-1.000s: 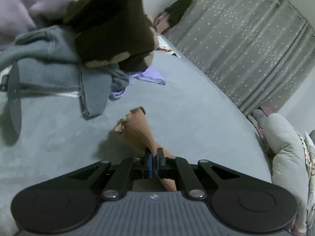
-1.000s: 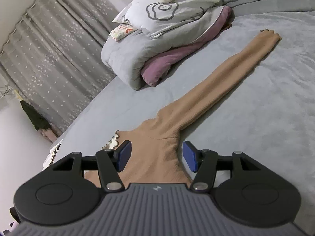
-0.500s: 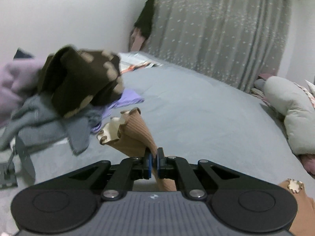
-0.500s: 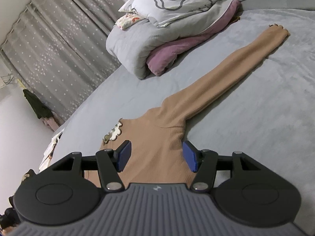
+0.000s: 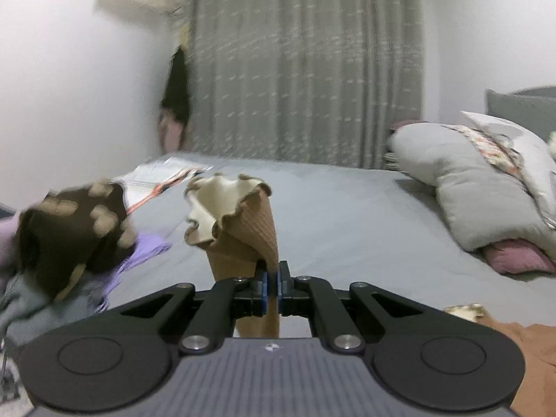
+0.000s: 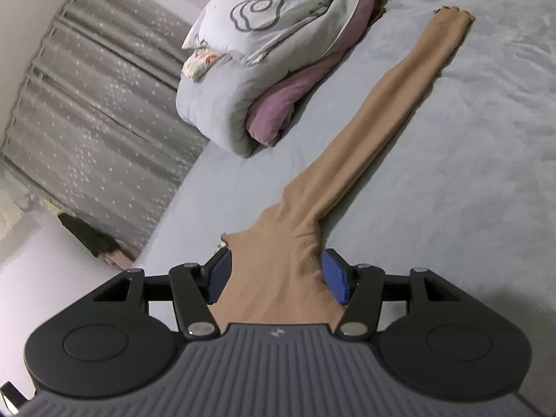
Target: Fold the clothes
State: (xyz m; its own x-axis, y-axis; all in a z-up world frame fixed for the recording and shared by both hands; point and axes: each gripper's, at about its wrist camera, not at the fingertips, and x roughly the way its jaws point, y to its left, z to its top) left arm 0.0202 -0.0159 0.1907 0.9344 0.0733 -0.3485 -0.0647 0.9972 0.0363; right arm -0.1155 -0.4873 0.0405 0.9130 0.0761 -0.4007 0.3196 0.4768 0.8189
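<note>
Pinching tan sleeve [image 5: 257, 229] in left gripper [image 5: 272, 283] at frame centre; right gripper [image 6: 276, 278] jaws apart, straddling tan top [image 6: 365, 139] on bed [image 6: 469, 173].

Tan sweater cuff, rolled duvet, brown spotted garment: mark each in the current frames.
tan sweater cuff [image 5: 226, 205]: left wrist view, on the cream inside of the ruffled opening.
rolled duvet [image 6: 215, 104]: right wrist view, on its grey outer roll.
brown spotted garment [image 5: 73, 232]: left wrist view, on its dark middle.
</note>
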